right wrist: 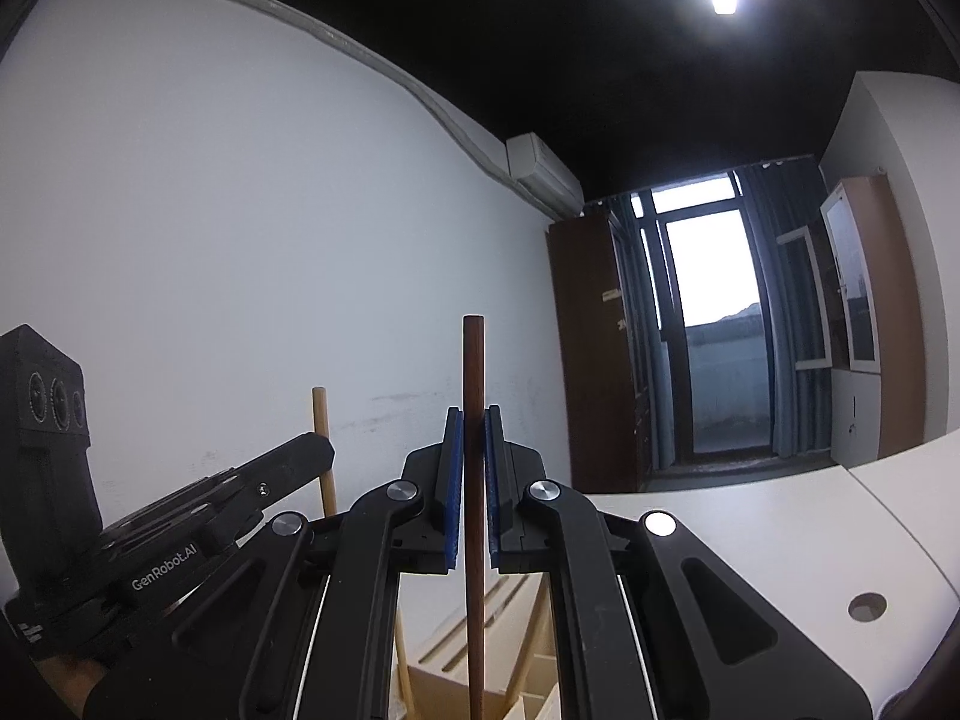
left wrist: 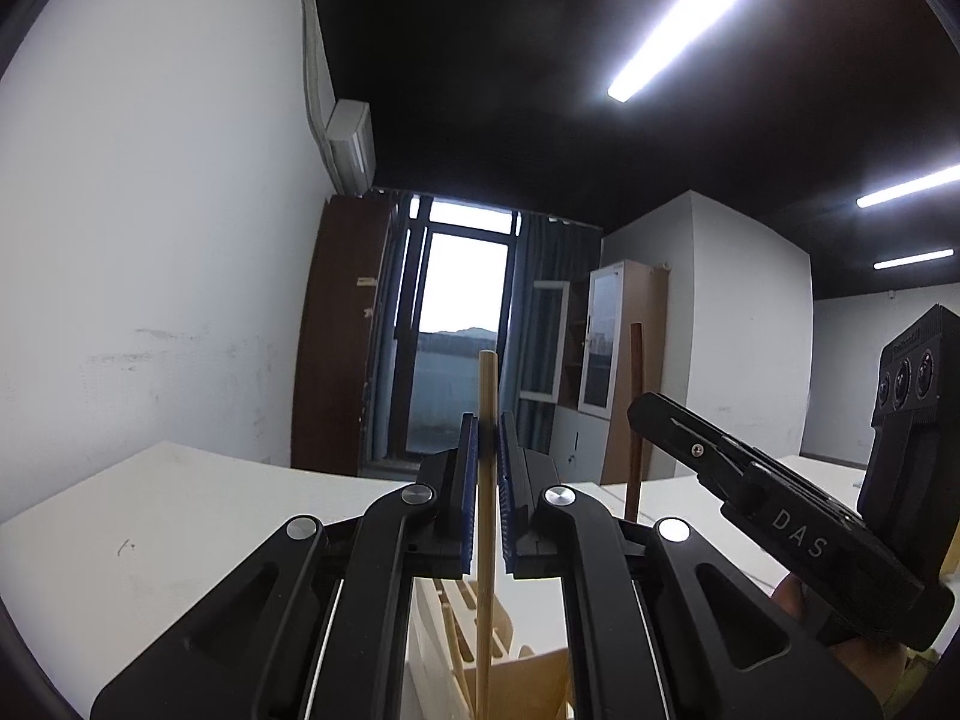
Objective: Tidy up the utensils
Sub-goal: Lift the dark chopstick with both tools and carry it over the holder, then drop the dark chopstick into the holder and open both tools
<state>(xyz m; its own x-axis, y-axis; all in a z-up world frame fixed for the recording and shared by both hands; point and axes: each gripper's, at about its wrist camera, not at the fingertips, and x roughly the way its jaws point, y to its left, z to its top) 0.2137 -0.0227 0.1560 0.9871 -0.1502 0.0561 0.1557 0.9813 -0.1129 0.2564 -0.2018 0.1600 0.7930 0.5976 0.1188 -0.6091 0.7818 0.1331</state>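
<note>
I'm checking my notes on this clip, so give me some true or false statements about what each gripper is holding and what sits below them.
1. The left gripper is shut on a light wooden stick. True.
2. The right gripper is open and holds nothing. False: it is shut on a dark brown stick.
3. Both sticks stand roughly upright between the gripper fingers. True.
4. A metal cutlery tray lies below the grippers. False: a pale wooden slotted organizer shows there.
5. The right wrist view shows the other gripper's light stick to the left. True.
</note>
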